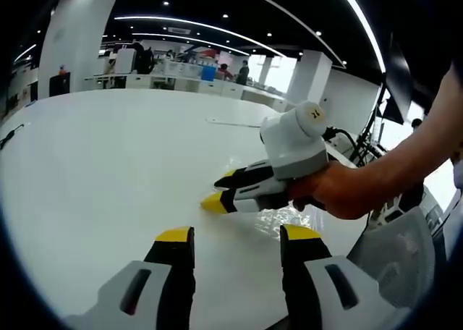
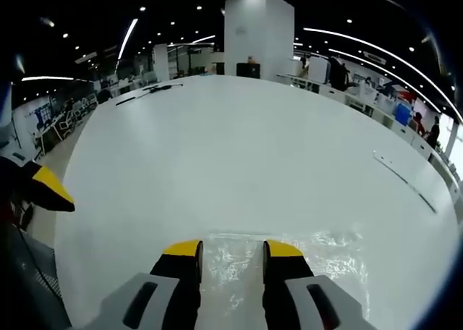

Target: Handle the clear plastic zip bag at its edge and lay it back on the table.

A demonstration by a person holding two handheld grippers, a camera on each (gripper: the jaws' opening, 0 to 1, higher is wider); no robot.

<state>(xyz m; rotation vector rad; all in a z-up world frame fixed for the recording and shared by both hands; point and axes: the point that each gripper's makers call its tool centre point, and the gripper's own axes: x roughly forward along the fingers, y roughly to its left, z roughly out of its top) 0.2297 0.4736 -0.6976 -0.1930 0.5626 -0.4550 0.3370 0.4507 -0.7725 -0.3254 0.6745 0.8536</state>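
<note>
Right gripper straddles zip bag edge on table.

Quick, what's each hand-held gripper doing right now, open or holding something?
Left hand-held gripper: open, empty, above the table.
Right hand-held gripper: open, over the bag, not gripping.

The zip bag lies flat on the desk, near its edge; in the right gripper view the right claw sits over the bag's near edge, its 2 jaws apart. In the left gripper view the left claw hangs before the bag; the right claw reaches in from the right, beside the bag.
</note>
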